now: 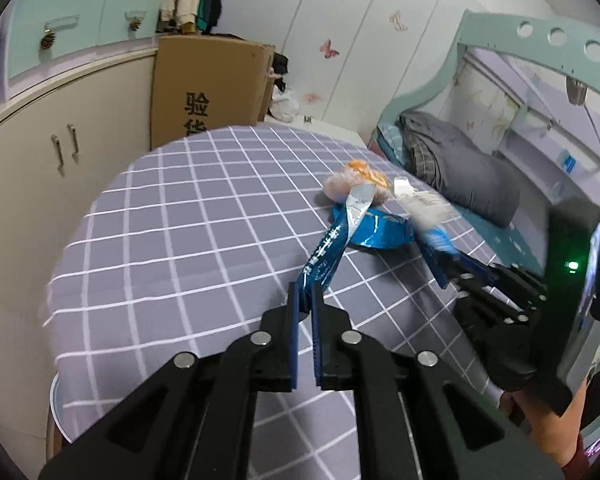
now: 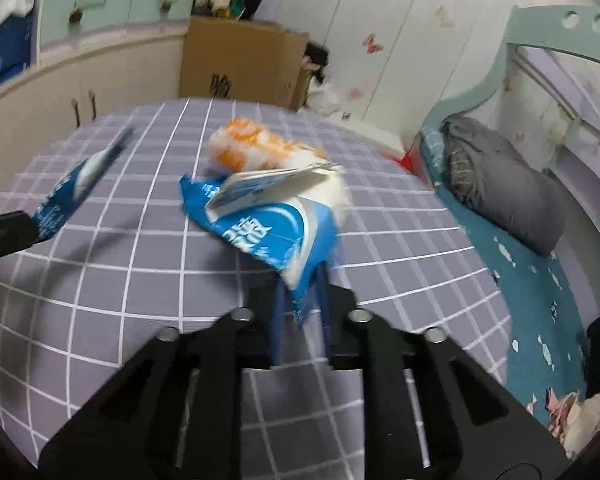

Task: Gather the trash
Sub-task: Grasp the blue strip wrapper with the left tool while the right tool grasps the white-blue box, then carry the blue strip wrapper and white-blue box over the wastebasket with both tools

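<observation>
The left gripper (image 1: 306, 294), a black two-finger tool with blue pads, is closed down to a thin gap on the lower end of a long, narrow blue-and-silver foil wrapper with white lettering (image 1: 336, 240); the strip rises from between the fingers and slants up over the round table covered in a grey-lilac cloth with a white grid (image 1: 188, 224), its pale far end reaching toward the pile of rubbish. In the right wrist view the same strip (image 2: 74, 192) shows at the left edge, held off the cloth by the dark tip of that tool. The right gripper (image 2: 302, 296) is likewise pinched nearly shut, its blue pads clamped on the bottom corner of a wide, crumpled blue-and-white plastic snack bag (image 2: 268, 232), which fans upward and leftward from the fingers; motion blur softens its edges, so whether its far side touches the cloth cannot be told. In the left wrist view this tool (image 1: 452, 268) enters from the right with the blurred bag (image 1: 428, 216) in its grip. On the cloth just beyond lies a flattened shiny blue foil packet (image 1: 380, 232), and behind it an orange-and-white crinkled wrapper (image 2: 248, 148) rests near the middle of the table. Past the table stand a tall brown cardboard box with black characters (image 1: 212, 84), a curved cream cabinet with metal handles (image 1: 40, 160), and a bed with a teal sheet and a grey rolled duvet (image 2: 504, 192).
</observation>
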Motion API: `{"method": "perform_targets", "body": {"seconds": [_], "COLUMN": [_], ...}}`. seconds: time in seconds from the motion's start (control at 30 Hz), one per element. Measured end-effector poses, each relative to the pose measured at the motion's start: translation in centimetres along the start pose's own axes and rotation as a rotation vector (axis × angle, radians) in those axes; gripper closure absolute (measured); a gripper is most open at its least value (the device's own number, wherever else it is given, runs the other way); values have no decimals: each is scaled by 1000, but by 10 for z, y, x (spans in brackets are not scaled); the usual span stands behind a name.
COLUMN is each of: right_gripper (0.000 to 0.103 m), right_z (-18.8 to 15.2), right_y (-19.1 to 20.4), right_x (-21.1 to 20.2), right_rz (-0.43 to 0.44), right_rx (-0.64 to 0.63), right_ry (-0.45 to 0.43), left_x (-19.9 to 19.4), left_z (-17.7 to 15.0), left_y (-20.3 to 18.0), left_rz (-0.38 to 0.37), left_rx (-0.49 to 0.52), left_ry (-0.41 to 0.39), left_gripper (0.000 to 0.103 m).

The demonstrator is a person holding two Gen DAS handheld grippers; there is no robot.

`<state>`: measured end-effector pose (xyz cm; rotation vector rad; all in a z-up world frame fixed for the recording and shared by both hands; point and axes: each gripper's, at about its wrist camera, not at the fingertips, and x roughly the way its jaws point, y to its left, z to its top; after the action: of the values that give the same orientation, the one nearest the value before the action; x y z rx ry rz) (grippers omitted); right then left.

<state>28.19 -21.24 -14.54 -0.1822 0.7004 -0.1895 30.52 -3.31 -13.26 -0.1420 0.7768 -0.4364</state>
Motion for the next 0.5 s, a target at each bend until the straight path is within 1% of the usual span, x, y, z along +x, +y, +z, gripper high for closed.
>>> {"method": "perform_targets", "body": {"seconds": [0.17, 0.3, 0.4, 0.47, 0.5], "right_gripper": [98, 98, 98, 98, 98], "right_z": [4, 13, 19, 25, 25], "right_y": [-16, -13, 0, 15, 21], "right_x": [-44, -77, -100, -112, -116], "right_rz": [10, 27, 109, 193, 210], "right_rx": [63, 83, 94, 94, 89], "right_ry": [-128, -206, -241, -256, -259], "left_x": [-31, -58, -78, -93, -99], "left_z": [-2, -4, -8, -12, -14], "left_y": [13, 22, 33, 45, 51], "left_rz": [7, 23, 43, 79, 84], "left_rx": [-43, -63, -92, -124, -144], "left_ry": [-56, -101, -125, -138, -144], "left_gripper": [98, 98, 98, 98, 98]}}
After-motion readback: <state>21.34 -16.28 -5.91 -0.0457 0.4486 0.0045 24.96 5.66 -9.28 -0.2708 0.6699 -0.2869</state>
